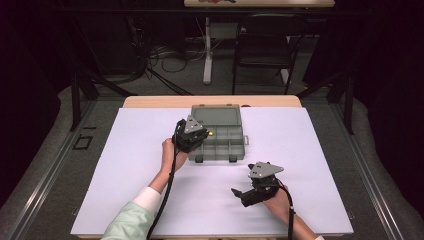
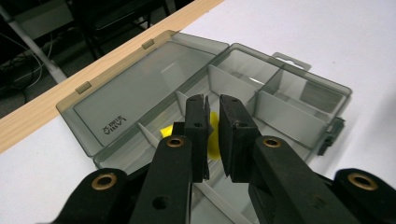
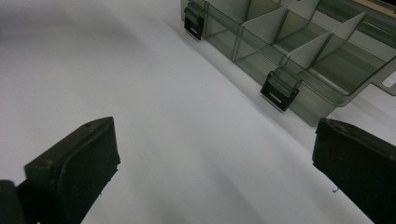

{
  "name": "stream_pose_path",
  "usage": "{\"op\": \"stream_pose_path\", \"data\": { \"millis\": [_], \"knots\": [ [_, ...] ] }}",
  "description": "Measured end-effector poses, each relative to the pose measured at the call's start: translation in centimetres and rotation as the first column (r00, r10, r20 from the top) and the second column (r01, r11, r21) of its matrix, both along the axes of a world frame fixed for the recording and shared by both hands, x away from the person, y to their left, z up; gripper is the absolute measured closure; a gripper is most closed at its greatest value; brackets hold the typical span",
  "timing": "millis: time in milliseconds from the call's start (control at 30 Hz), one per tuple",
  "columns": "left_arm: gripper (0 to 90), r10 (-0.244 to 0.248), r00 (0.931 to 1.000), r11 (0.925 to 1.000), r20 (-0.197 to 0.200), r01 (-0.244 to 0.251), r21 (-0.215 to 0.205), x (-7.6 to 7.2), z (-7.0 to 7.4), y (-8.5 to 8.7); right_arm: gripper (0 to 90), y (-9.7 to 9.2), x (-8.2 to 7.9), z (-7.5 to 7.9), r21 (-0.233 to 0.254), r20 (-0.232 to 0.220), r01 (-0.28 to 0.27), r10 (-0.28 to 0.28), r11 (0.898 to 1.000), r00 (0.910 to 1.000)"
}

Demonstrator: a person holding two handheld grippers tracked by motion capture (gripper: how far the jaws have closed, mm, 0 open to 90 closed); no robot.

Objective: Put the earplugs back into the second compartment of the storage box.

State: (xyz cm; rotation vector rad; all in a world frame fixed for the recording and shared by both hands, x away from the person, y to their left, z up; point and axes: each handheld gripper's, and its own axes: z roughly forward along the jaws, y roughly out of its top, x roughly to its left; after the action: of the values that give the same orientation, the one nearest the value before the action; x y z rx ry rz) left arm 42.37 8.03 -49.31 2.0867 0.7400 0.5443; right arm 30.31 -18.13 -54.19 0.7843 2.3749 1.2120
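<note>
You were working in what looked like a lab or recording studio rather than a home. Your table (image 1: 210, 101) had a pale wooden edge and was covered with a plain white sheet (image 1: 150, 165), set on grey carpet (image 1: 45, 165). Black curtains (image 1: 30, 75) closed off both sides, and dark metal stand legs (image 1: 75, 100) framed the table. Behind it, loose cables (image 1: 165, 57) lay tangled on the floor beside a white desk leg (image 1: 207, 50), with a black folding chair (image 1: 262, 45) nearby. Black tape marks (image 1: 84, 140) were stuck to the floor at your left.
</note>
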Motion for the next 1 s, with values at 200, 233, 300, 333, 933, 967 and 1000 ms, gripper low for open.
{"op": "stream_pose_path", "data": {
  "millis": [200, 233, 300, 333, 933, 967, 1000],
  "knots": [
    [81.3, 0.02, 0.9998, 0.9998, -0.009, -0.02, 0.007, 1.0, -0.3, -0.3, 0.0, 0.1, -0.1, -0.1, 0.001, -0.002, -0.006, 0.006, 1.0, 1.0],
    [81.3, 0.023, 0.9997, 0.9997, -0.01, -0.023, 0.008, 1.1, -0.4, -0.4, 0.0, 0.1, 0.0, -0.1, 0.0, -0.001, -0.005, 0.005, 1.0, 1.0],
    [81.2, 0.03, 0.9994, 0.9995, -0.018, -0.03, 0.009, 1.4, -0.6, -0.5, 0.0, 0.1, 0.0, -0.1, 0.0, 0.0, -0.004, 0.004, 1.0, 1.0],
    [81.2, 0.028, 0.9995, 0.9995, -0.016, -0.028, 0.018, 1.6, -0.7, -0.6, 0.0, 0.1, 0.0, -0.1, 0.0, -0.001, -0.004, 0.004, 1.0, 1.0],
    [80.2, 0.051, 0.997, 0.9967, -0.059, -0.047, 0.067, 3.7, -2.1, -2.1, 0.0, 0.0, 0.0, -0.1, -0.003, -0.001, -0.005, 0.005, 1.0, 1.0],
    [80.0, 0.048, 0.9967, 0.9963, -0.065, -0.043, 0.075, 3.7, -2.2, -2.2, 0.0, 0.0, 0.0, -0.1, -0.001, -0.001, -0.004, 0.004, 1.0, 1.0],
    [79.6, 0.047, 0.9962, 0.9959, -0.073, -0.041, 0.081, 3.8, -2.4, -2.2, 0.0, 0.0, 0.0, -0.1, -0.001, -0.001, -0.004, 0.004, 1.0, 1.0]
  ]
}}
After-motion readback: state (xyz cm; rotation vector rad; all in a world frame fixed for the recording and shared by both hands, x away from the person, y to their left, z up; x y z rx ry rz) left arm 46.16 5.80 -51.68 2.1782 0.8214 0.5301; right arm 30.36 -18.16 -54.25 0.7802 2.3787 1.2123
